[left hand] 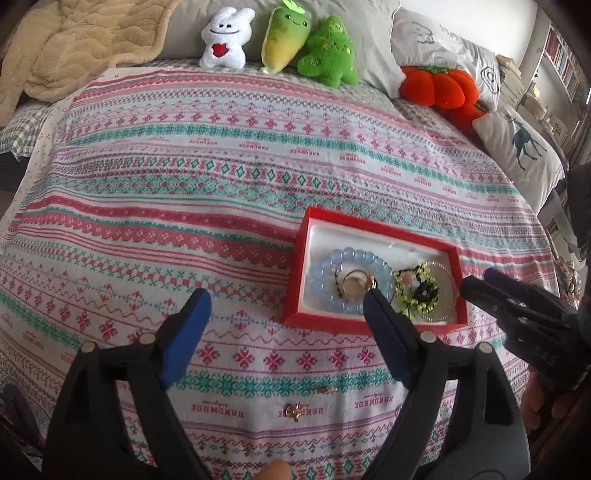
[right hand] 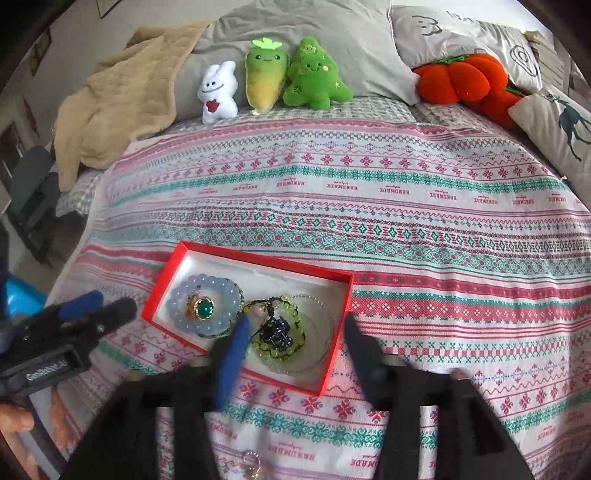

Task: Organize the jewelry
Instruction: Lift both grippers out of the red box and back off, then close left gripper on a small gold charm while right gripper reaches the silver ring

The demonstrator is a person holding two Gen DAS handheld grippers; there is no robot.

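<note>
A red jewelry box (left hand: 373, 226) (right hand: 258, 258) with a white lining lies on the patterned bedspread. In it are a pale blue bead bracelet (left hand: 321, 275) (right hand: 177, 295), a gold ring with a green stone (left hand: 355, 285) (right hand: 204, 308), a green and black beaded piece (left hand: 419, 291) (right hand: 279, 332) and a clear bangle (right hand: 317, 332). Small gold pieces (left hand: 293, 410) (left hand: 327, 390) lie on the cloth near me; one shows in the right wrist view (right hand: 252, 465). My left gripper (left hand: 286, 299) is open and empty, its right finger over the box's near edge. My right gripper (right hand: 295, 328) is open and empty above the box's right half.
Plush toys stand at the bed's far edge: a white rabbit (left hand: 225, 35), a green radish (left hand: 284, 35), a green tree (left hand: 328, 51) and an orange pumpkin (left hand: 439, 86). A beige blanket (left hand: 74, 48) lies at the far left, pillows (left hand: 524, 151) at the right.
</note>
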